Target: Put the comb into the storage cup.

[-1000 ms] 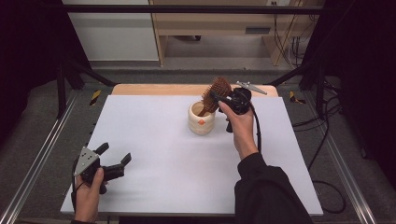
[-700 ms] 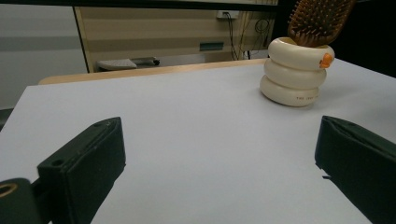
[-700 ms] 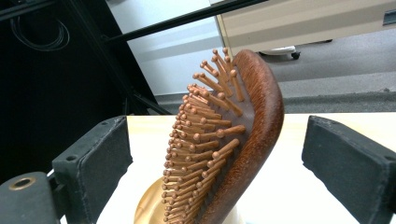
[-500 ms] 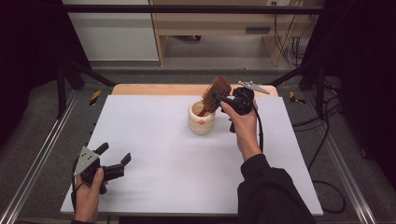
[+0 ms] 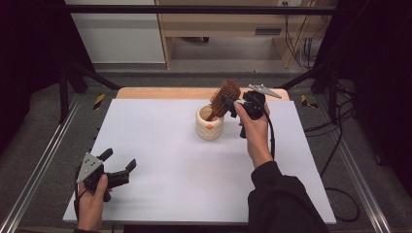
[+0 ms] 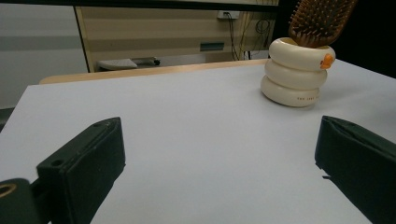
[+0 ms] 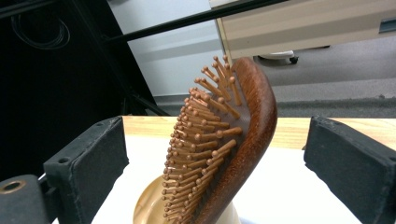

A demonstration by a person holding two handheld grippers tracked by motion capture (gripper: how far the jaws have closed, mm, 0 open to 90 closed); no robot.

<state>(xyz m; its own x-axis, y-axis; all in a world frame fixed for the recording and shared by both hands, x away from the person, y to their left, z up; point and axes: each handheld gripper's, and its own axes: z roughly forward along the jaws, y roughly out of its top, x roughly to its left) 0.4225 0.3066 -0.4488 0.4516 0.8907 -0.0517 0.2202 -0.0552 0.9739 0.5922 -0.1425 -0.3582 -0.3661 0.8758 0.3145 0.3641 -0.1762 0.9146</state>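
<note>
Two tongs in play, one brush, one cup.

High view: my right tongs (image 5: 232, 104) are up at the far middle of the white surface (image 5: 160, 145), level with the head of the wooden hairbrush (image 5: 224, 98). The brush stands handle-down in the cream ringed cup (image 5: 209, 123), its long axis leaning up and to the right, toward that hand. My left tongs (image 5: 118, 164) sit at the near left corner, well apart from the cup, so the right hand is plainly the nearer one.

Left gripper view: both jaws spread wide, nothing but bare surface between them. The cup (image 6: 297, 72) stands far ahead and to the right, with the brush head (image 6: 322, 21) poking out above its rim.

Right gripper view: jaws wide, one on each side of the brush (image 7: 224, 140), neither pad touching it. The bristles face my left jaw, the smooth curved back faces my right. The long axis runs from the cup mouth (image 7: 149, 207) at bottom up and a little right, straight through the gap. I judge that closing here would pinch the head across bristles and back.
</note>
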